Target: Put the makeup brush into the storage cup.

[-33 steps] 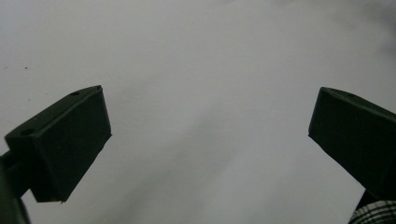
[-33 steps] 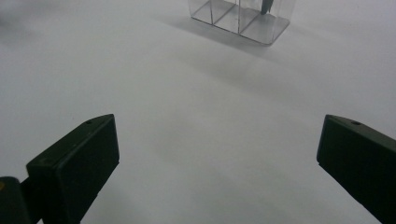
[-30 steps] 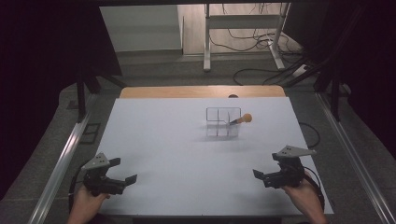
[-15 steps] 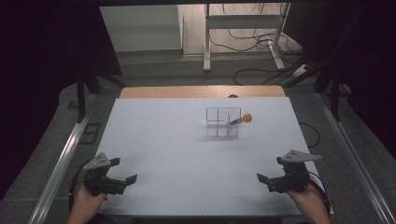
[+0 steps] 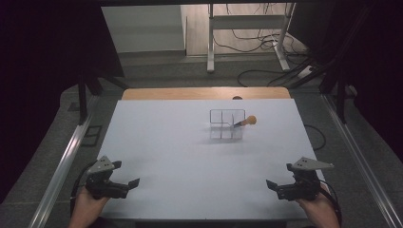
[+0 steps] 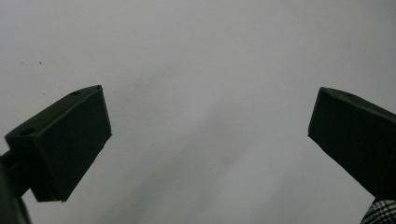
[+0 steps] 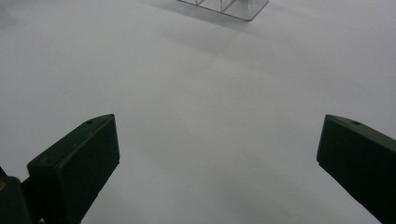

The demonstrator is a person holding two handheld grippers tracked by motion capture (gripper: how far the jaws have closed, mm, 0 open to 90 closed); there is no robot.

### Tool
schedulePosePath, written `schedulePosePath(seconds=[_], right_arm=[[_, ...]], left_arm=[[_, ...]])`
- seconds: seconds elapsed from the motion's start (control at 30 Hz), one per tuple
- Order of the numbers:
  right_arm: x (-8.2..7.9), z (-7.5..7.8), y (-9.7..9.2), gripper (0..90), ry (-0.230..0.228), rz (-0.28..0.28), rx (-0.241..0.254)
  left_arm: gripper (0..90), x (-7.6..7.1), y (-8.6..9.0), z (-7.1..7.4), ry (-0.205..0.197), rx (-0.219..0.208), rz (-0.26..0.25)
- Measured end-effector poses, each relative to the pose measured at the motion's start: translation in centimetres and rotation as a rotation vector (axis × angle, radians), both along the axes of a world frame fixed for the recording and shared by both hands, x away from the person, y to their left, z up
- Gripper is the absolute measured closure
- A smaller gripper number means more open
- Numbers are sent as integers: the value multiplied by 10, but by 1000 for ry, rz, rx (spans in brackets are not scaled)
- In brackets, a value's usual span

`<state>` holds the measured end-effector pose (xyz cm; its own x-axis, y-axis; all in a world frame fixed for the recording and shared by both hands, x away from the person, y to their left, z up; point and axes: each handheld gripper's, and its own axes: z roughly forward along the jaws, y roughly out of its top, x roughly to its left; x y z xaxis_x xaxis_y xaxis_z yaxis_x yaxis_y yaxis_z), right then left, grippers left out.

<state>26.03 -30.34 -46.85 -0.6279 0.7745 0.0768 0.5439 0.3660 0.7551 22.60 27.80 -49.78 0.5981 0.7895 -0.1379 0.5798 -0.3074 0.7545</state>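
Observation:
A clear, divided plastic organizer (image 5: 227,124) stands on the white table (image 5: 190,152), right of centre and toward the back. A thin tool with an orange ball end (image 5: 250,119) leans out of its right side. My left gripper (image 5: 129,184) rests at the near left corner, jaws wide apart over bare tabletop (image 6: 210,126). My right gripper (image 5: 272,186) sits at the near right corner, also open with nothing between its jaws (image 7: 217,140). The organizer's base (image 7: 224,6) shows far ahead at the top of the right gripper view.
A wooden strip (image 5: 204,93) runs along the table's far edge. Metal rails (image 5: 66,156) flank both sides. Behind the table are a stand's legs (image 5: 247,42) and floor cables (image 5: 266,76). A bit of plaid sleeve (image 6: 380,212) peeks in beside the left gripper.
My right gripper has drawn back toward the near right corner of the table. The left gripper has hardly moved, and the organizer and tool stay put.

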Motion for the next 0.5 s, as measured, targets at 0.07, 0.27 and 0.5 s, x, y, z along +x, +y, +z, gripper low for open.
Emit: schedulePosePath(seconds=[0.07,0.27,0.5], right_arm=[[-1,0,-2,0,-2,-5,1],[-5,-1,-6,0,-8,-15,1],[-9,-2,-10,0,-8,-28,-3]], left_arm=[[0,0,0,0,1,3,-1],[0,0,0,1,2,4,0],[0,0,-2,0,3,19,0]])
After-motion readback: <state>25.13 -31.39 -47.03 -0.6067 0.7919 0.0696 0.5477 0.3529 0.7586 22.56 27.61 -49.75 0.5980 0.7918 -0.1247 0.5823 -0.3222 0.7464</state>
